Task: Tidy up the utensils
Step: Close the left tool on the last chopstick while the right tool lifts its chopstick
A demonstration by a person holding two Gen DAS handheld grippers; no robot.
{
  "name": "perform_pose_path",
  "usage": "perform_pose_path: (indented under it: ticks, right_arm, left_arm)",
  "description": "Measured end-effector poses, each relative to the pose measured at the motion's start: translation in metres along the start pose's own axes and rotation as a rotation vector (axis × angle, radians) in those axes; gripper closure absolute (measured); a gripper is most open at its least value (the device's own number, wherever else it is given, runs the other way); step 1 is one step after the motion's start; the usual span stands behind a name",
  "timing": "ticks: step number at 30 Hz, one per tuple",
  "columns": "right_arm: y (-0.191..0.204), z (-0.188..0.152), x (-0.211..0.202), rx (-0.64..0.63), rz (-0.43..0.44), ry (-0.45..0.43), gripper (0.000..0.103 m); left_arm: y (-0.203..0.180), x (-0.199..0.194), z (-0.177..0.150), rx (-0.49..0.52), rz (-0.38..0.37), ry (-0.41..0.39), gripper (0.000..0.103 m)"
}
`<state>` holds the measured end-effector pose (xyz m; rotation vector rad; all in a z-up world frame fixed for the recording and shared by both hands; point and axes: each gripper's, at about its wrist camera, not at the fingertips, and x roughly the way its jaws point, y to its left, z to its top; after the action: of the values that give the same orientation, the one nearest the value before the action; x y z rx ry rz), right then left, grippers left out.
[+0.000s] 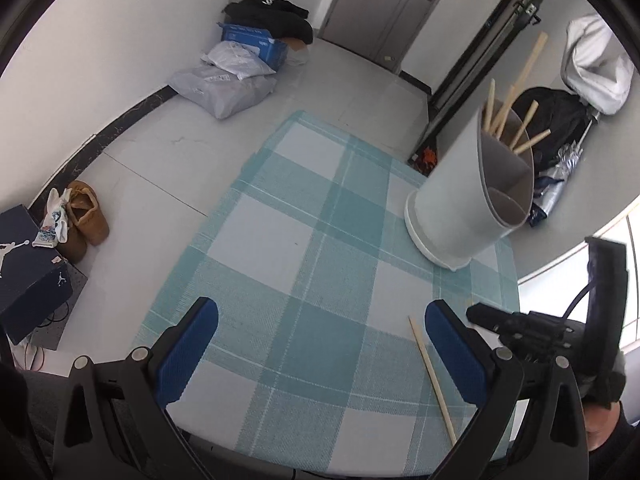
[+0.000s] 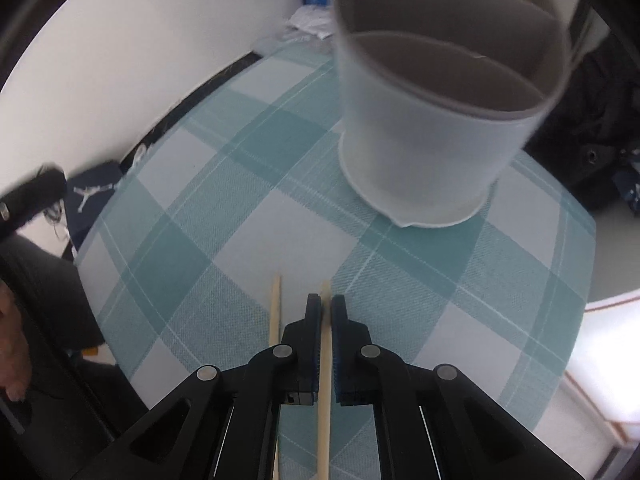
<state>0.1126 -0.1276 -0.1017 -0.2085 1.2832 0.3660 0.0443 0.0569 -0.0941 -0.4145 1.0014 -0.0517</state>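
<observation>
Chopsticks [image 1: 520,120] upright in divided holder [image 1: 460,200], right gripper [image 2: 326,304] fingers clamped on chopstick [image 2: 324,400], left gripper [image 1: 320,320] fingers apart

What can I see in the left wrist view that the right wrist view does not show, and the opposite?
Only the left wrist view: the open left hand-held gripper, brown shoes on the floor, the door.

Only the right wrist view: the right hand-held gripper shut on a chopstick.

Both: the divided utensil holder holding chopsticks, the checked tablecloth, one loose chopstick.
</observation>
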Motion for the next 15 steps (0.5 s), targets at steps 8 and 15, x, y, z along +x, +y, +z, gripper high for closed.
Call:
perform_pose_path:
  ticks: [8, 15]
  right_arm:
    - [-0.078, -0.037, -0.065, 0.434, 0.187, -0.279, 0.099]
    - [-0.107, -0.055, -0.085, 0.492, 0.194, -0.337, 0.099]
  left_arm:
    - [-0.059, 0.044, -0.021, 0.142, 0.016, 0.216, 0.005]
    - [-0.081, 0.072, -0.028, 0.158, 0.083, 0.295, 0.011]
